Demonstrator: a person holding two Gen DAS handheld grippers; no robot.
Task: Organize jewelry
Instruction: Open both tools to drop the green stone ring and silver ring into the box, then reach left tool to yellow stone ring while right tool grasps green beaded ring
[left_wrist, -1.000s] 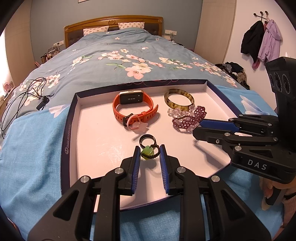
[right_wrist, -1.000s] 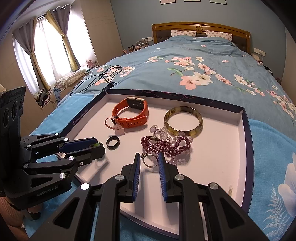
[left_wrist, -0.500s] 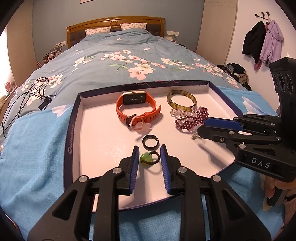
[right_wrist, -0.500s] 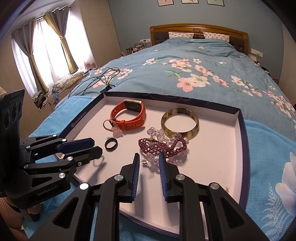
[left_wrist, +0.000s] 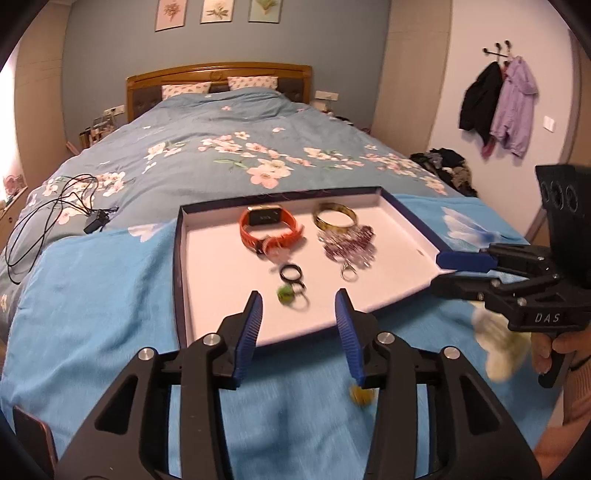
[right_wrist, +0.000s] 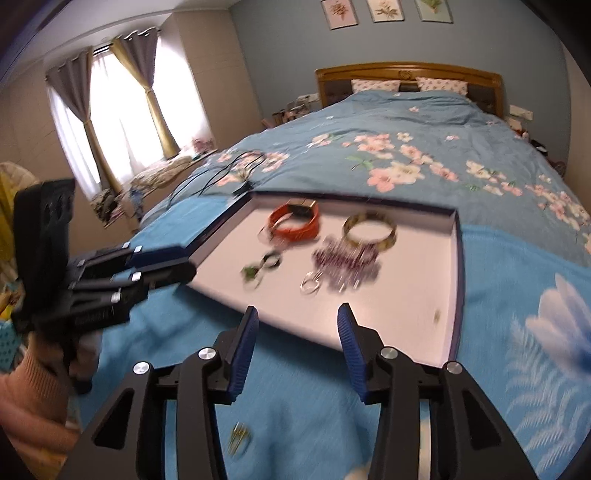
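Both grippers are clear of the tray (left_wrist: 179, 258), over the blue bedspread (left_wrist: 92, 314) near its front edge; the left gripper (left_wrist: 298, 325) and the right gripper (right_wrist: 297, 339) have just been opening, jaws now moderately apart, nothing between them.

Jewelry all in the tray: green-stone ring (left_wrist: 290, 293) near front, black ring (left_wrist: 291, 274) touching just behind it; silver ring (left_wrist: 347, 273) to the right; purple bead bracelet (left_wrist: 349, 245) beyond that; amber bangle (left_wrist: 334, 219) far right; orange watch (left_wrist: 269, 229) far centre.

Step in hand looks like the release and pull-away after setting the rings down; best done by clearing the rim before turning, so no finger catches the tray.

Rings lie flat, no clear heading; green stone sits toward the near left. Watch stands on edge, long axis left–right, face toward the near side. Bead bracelet's length runs left–right.
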